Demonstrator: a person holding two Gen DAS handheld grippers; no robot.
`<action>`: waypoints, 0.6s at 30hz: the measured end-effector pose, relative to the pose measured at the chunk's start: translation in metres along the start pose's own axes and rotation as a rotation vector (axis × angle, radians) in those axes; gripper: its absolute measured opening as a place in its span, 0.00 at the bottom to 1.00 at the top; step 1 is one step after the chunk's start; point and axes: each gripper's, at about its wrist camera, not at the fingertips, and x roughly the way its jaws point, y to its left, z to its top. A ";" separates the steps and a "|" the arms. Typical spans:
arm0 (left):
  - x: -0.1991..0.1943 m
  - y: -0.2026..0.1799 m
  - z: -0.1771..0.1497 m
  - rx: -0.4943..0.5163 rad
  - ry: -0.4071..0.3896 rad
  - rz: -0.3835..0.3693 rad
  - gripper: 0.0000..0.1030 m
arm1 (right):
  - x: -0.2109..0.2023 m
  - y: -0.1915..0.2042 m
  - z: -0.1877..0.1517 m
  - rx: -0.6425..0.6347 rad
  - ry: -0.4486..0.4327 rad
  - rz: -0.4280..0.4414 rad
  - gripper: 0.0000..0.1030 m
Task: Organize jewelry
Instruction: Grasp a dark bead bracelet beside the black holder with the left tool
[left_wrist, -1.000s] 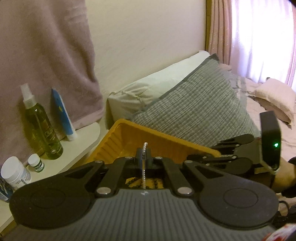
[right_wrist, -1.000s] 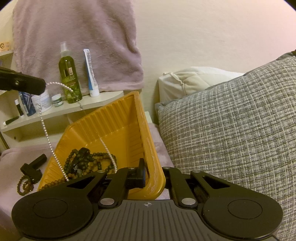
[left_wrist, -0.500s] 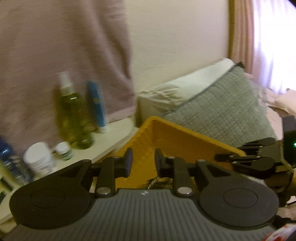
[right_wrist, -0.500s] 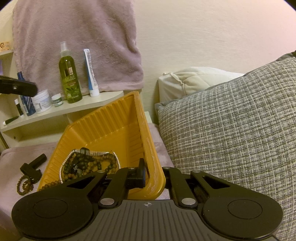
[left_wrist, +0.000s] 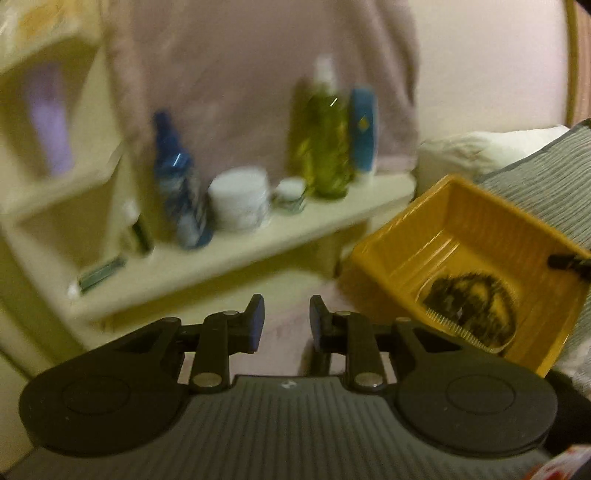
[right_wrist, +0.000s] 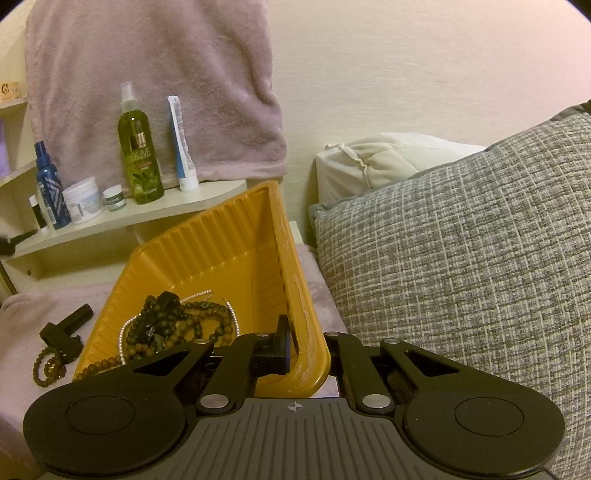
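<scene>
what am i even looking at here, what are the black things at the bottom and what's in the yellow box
The black shapes are two handheld grippers, one in each of a person's hands, each with a camera looking along its fingers. One picture is from the left gripper: its jaws stand apart with nothing between them, and the view is blurred. The other is from the right gripper, shut on the wall of the tilted yellow tray. In the tray lie dark bead strands and a pearl necklace. Another bead bracelet and a black clip-like part lie on the pink cover beside it. Behind, a shelf holds bottles and jars.
</scene>
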 end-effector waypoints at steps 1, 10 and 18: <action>0.001 0.002 -0.007 -0.012 0.012 0.005 0.23 | 0.000 0.000 0.000 -0.001 -0.001 -0.001 0.06; 0.013 -0.008 -0.071 -0.032 0.111 0.054 0.27 | 0.000 0.001 -0.002 -0.005 0.004 -0.009 0.06; 0.035 -0.015 -0.088 -0.077 0.129 0.058 0.27 | 0.002 0.000 -0.003 -0.009 0.013 -0.013 0.06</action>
